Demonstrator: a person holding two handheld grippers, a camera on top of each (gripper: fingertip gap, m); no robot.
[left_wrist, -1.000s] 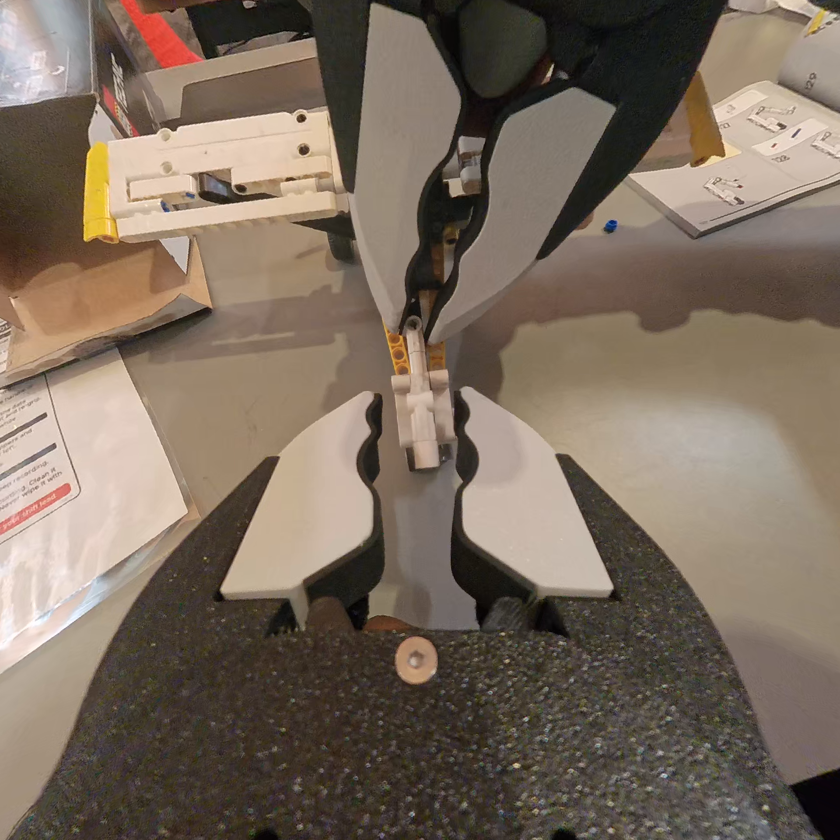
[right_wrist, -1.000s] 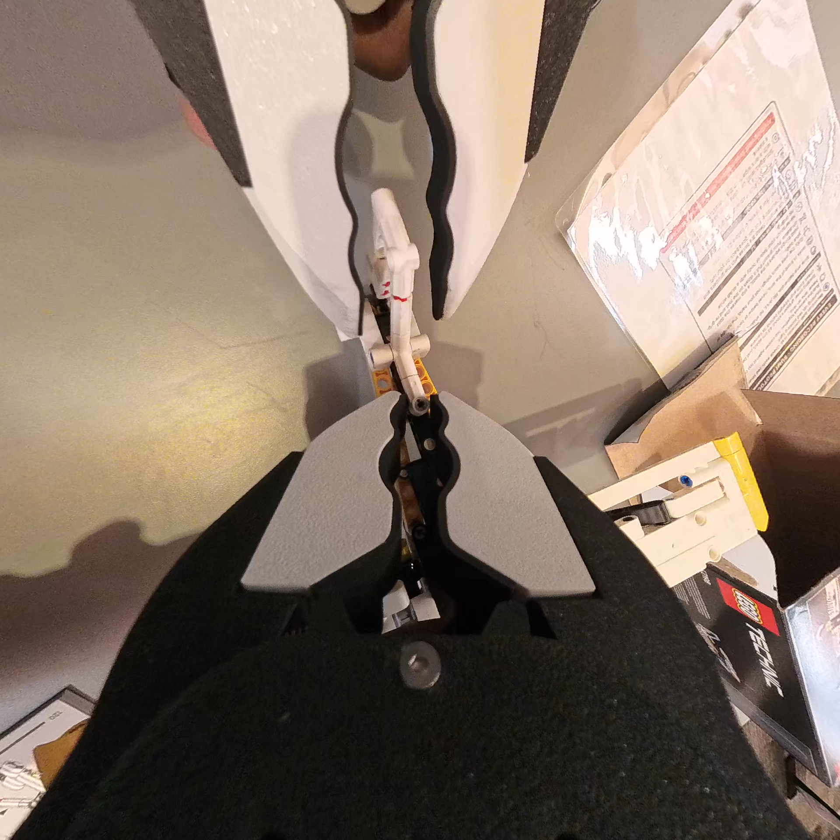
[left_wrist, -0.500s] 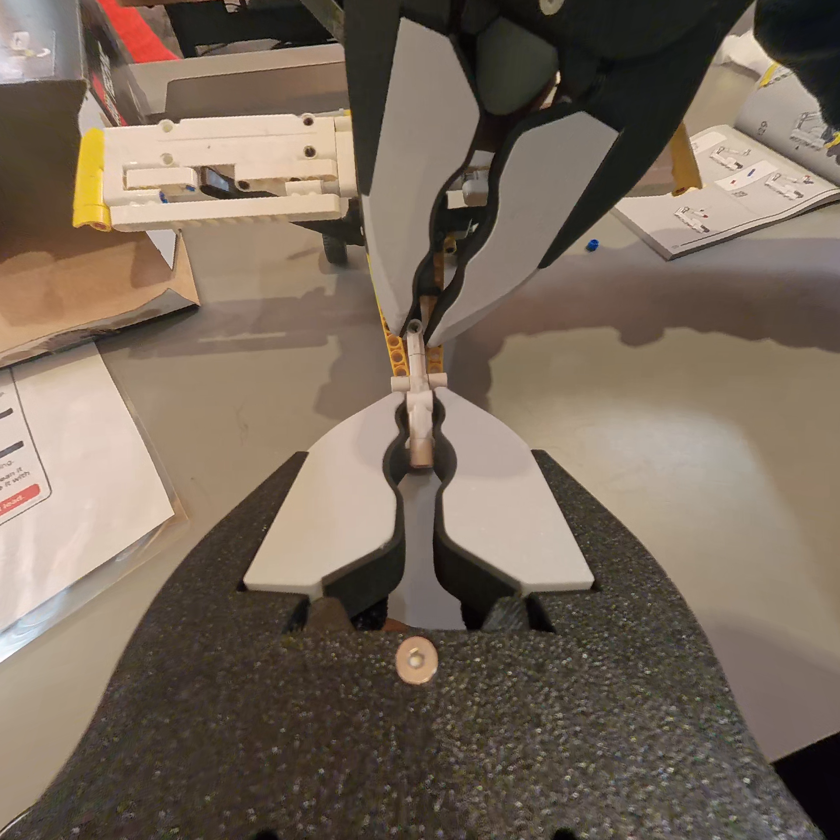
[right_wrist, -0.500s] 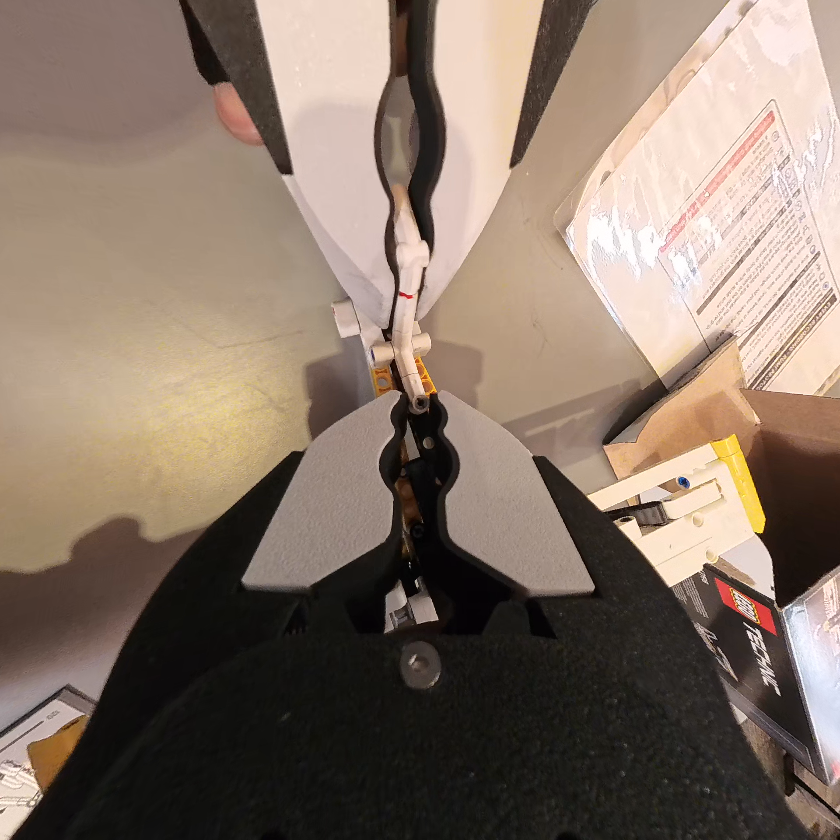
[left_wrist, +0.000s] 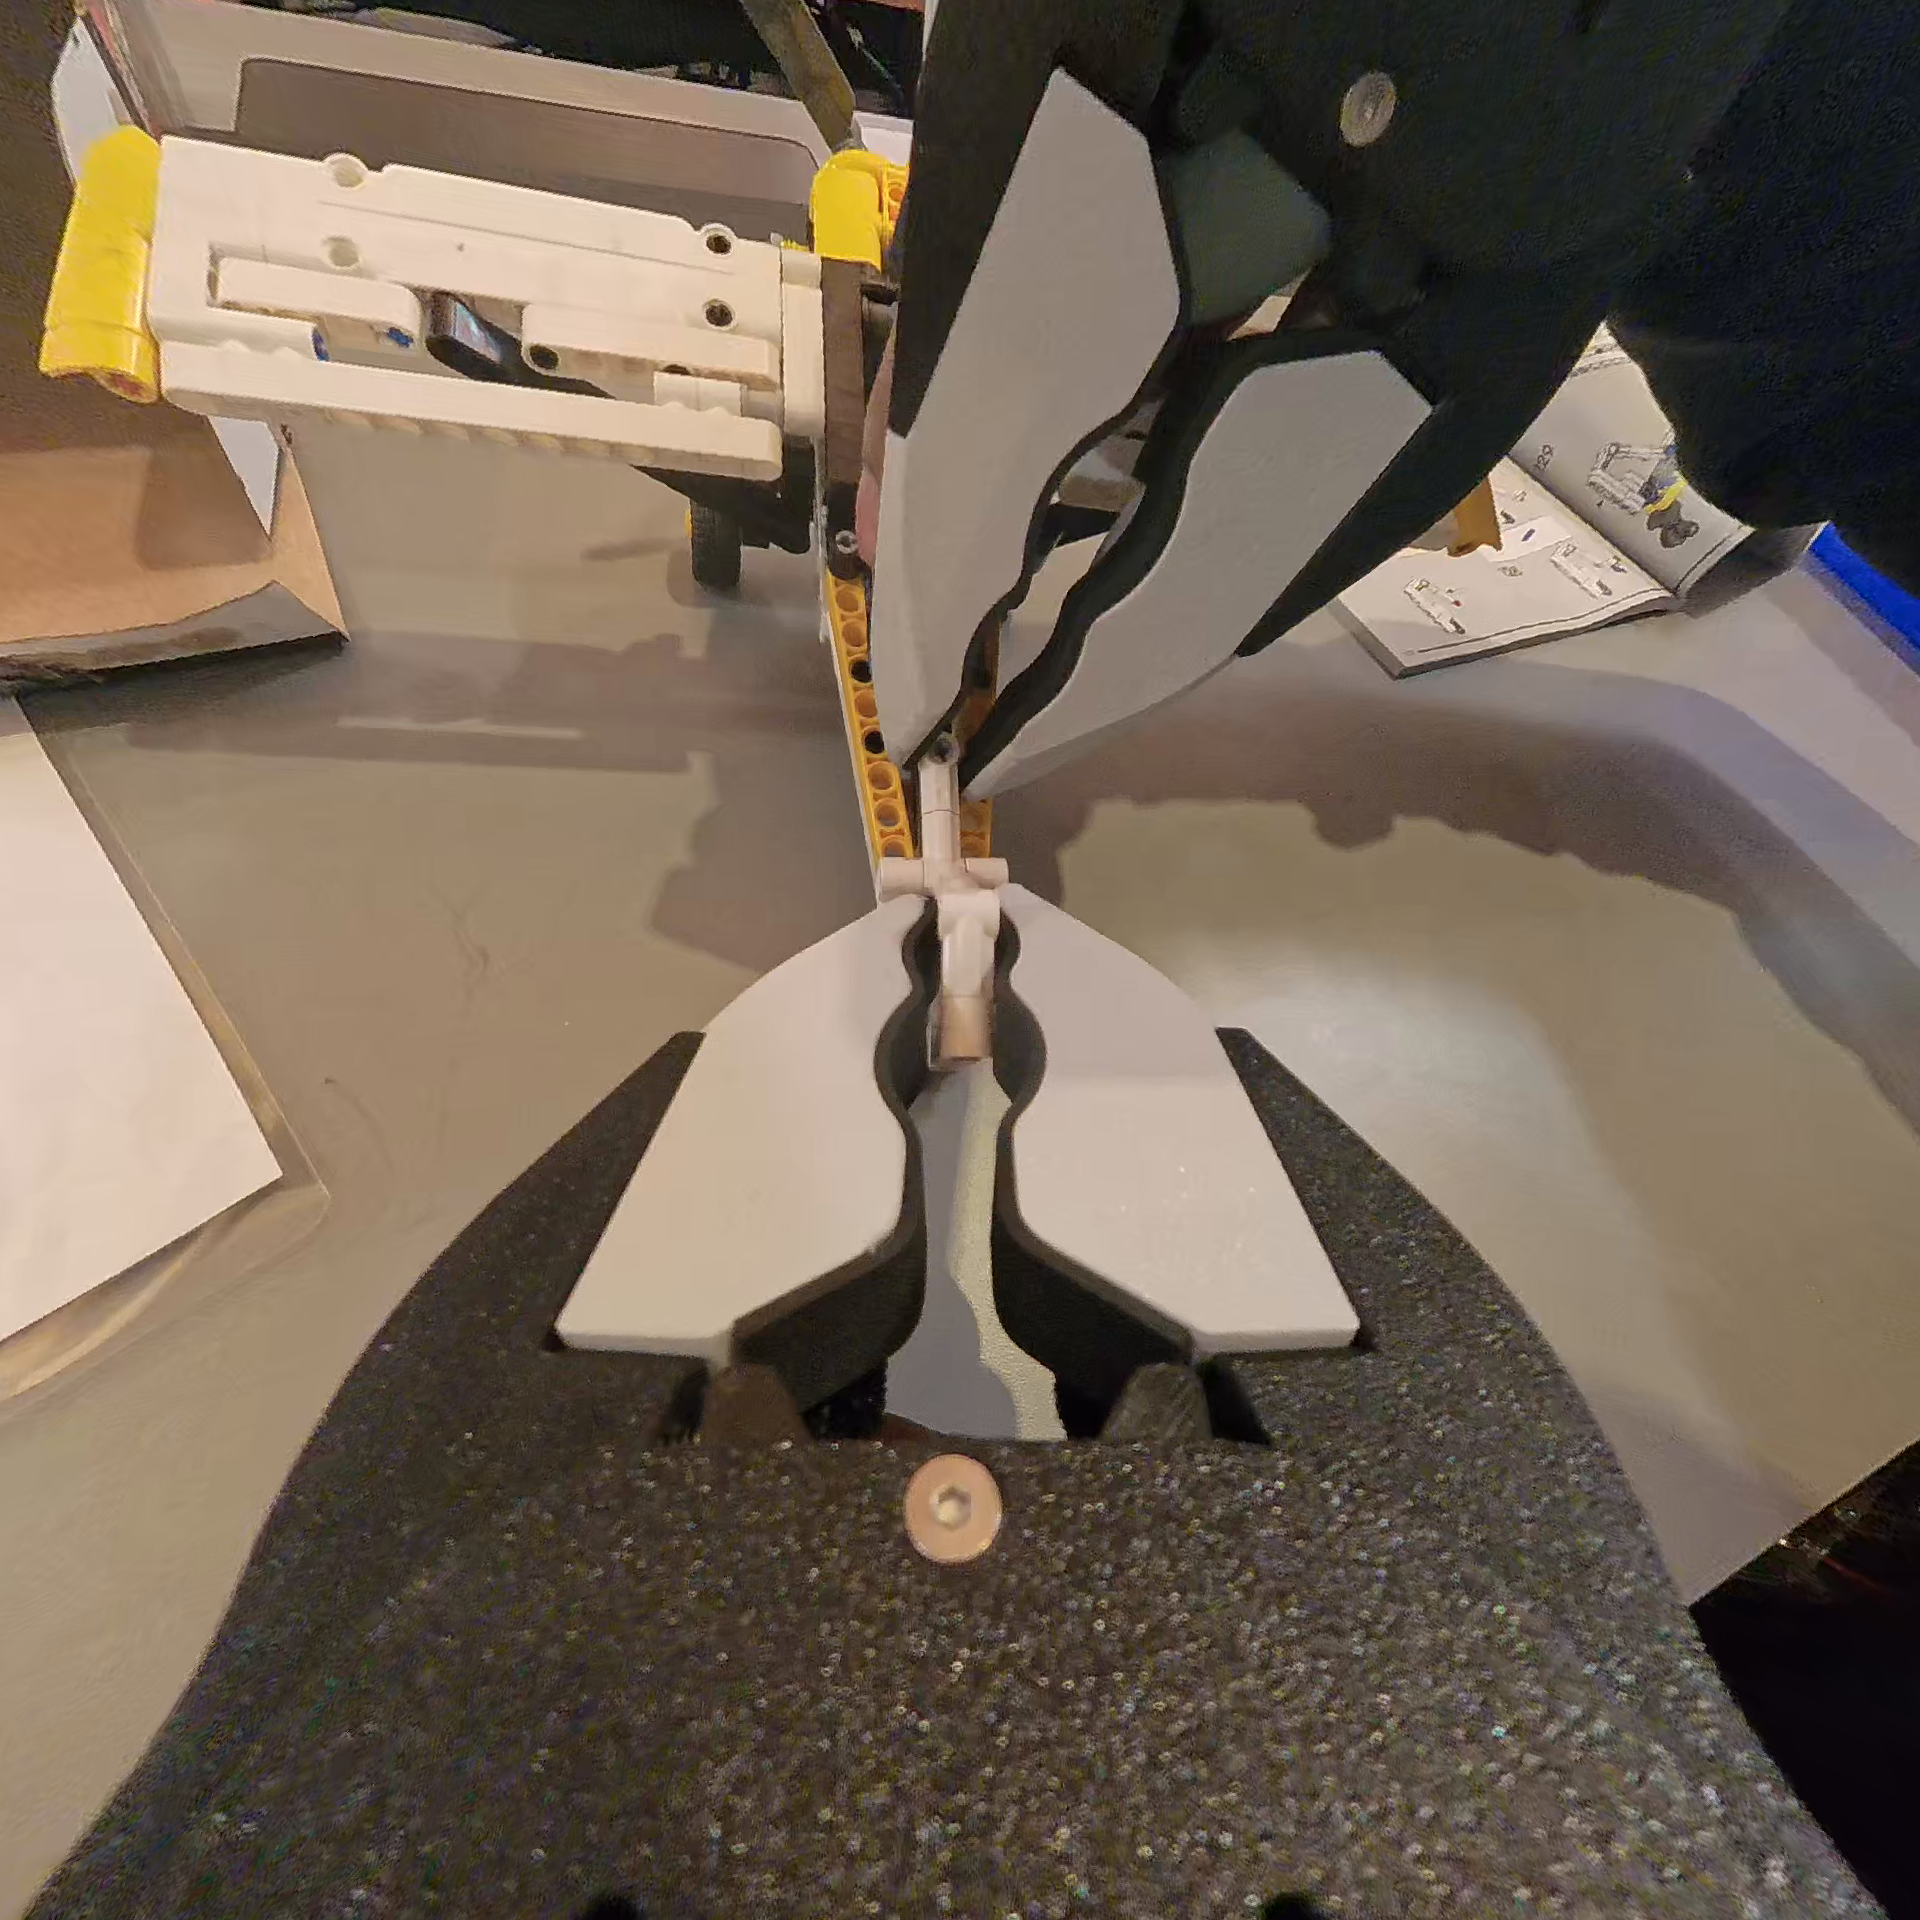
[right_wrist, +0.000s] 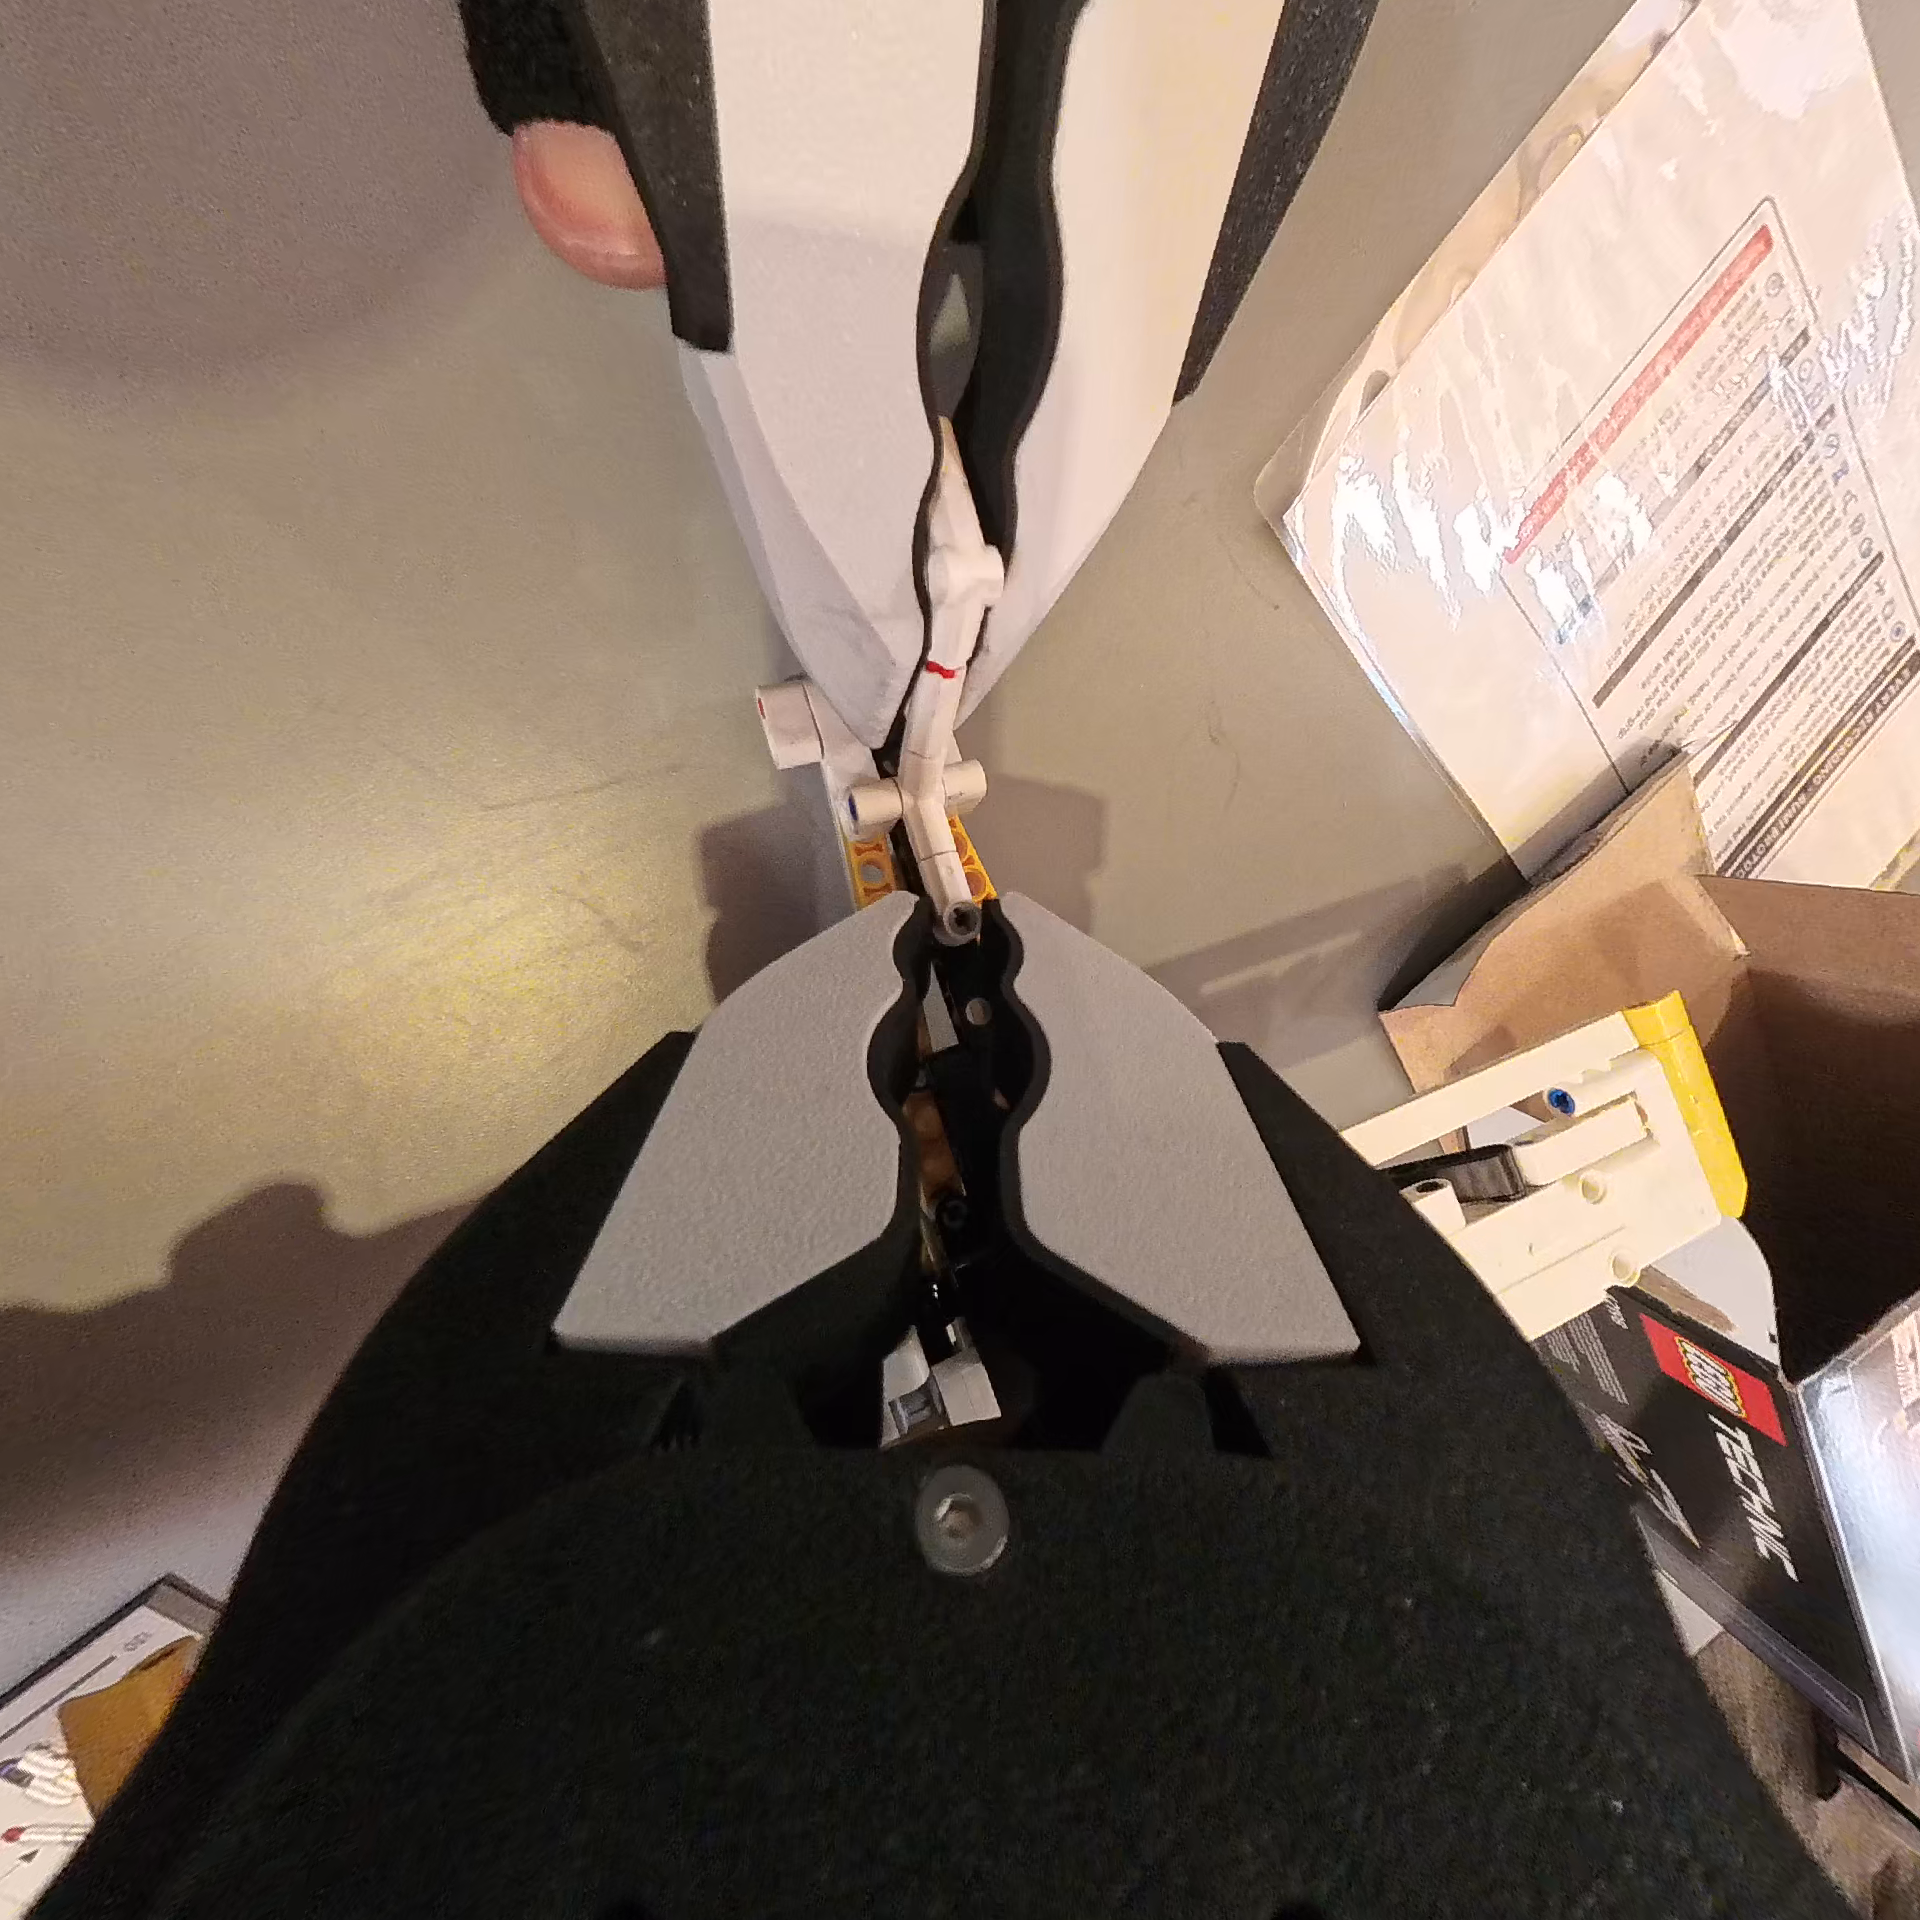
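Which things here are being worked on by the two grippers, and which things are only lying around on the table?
Being worked on:
- white connector rod, clamped in the left gripper
- yellow beam assembly, gripped by the right gripper

Lying around:
- white and yellow model
- instruction booklet
- cardboard box
- laminated sheet

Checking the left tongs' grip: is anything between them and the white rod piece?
Nothing visible: the left tongs are shut on the white rod piece, fingers against it. The right tongs hold the assembly's far end.
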